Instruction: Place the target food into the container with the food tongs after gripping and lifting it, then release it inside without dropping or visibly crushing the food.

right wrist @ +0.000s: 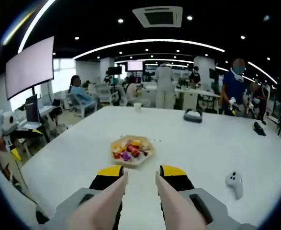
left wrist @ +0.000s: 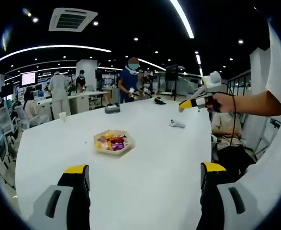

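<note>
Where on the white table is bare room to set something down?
Bare: between the tray of sweets and the white controller, and from the tray back to the paper cup. Crowded: far edge, near the headset.

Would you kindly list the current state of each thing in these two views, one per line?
Left gripper: open, jaws wide apart, holding nothing, above the table.
Right gripper: holding the tongs, jaws drawn close.
Tongs: arms apart at the tips, gripping no food.
Food tray: resting on the white table, filled with colourful pieces.
White controller: lying on the table, untouched.
Paper cup: upright at the far edge.
</note>
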The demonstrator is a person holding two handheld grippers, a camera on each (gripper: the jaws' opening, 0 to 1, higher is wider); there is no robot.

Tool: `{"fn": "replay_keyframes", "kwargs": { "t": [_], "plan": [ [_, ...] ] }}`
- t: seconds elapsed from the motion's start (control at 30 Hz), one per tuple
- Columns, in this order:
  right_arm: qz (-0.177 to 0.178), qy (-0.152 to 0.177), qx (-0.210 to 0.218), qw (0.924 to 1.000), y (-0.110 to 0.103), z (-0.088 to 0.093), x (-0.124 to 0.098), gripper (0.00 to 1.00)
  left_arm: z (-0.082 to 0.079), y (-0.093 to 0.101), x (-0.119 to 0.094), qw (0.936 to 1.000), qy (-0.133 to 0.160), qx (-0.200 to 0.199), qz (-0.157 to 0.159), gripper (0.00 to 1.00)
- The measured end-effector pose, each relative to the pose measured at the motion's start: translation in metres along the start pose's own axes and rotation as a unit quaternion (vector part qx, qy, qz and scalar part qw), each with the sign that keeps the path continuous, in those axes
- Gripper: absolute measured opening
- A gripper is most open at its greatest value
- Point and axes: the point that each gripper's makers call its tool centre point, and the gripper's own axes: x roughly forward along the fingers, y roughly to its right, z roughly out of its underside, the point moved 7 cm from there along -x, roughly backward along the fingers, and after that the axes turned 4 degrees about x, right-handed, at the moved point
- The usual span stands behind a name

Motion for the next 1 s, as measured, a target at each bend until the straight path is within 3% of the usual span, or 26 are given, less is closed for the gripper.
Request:
{"fn": "replay_keyframes", "kwargs": {
  "t": [0.2, 0.33, 0.4, 0.5, 0.6, 0.77, 1.0],
  "plan": [
    [-0.005, 0.000, 0.010, 0.9999, -0.006, 0.008, -0.001, 0.29, -0.011, 0.006, 0.019, 0.9998, -0.008, 0.016, 0.009, 0.96],
    [-0.009, 0.013, 0.025, 0.9996, -0.009, 0.018, -0.004, 0.29, -0.025, 0.009, 0.035, 0.9995, -0.008, 0.031, -0.007, 0.97],
    [-0.016, 0.015, 0.034, 0.9992, -0.012, 0.022, -0.003, 0.29, -0.031, 0.010, 0.045, 0.9994, -0.004, 0.021, -0.027, 0.97],
    [-0.033, 0.011, 0.030, 0.9989, -0.018, 0.024, 0.000, 0.29, -0.035, 0.015, 0.061, 0.9995, 0.010, -0.002, -0.031, 0.97],
    [-0.064, 0.015, 0.046, 0.9968, -0.029, 0.023, 0.001, 0.29, -0.037, 0.026, 0.085, 0.9998, 0.013, -0.006, -0.017, 0.96],
    [-0.079, 0.009, 0.036, 0.9962, -0.038, 0.028, 0.002, 0.29, -0.043, 0.036, 0.111, 0.9998, -0.003, 0.007, 0.017, 0.96],
    [-0.084, 0.005, 0.037, 0.9957, -0.044, 0.032, -0.003, 0.29, -0.051, 0.029, 0.114, 0.9991, -0.005, 0.030, 0.028, 0.96]
  ]
}}
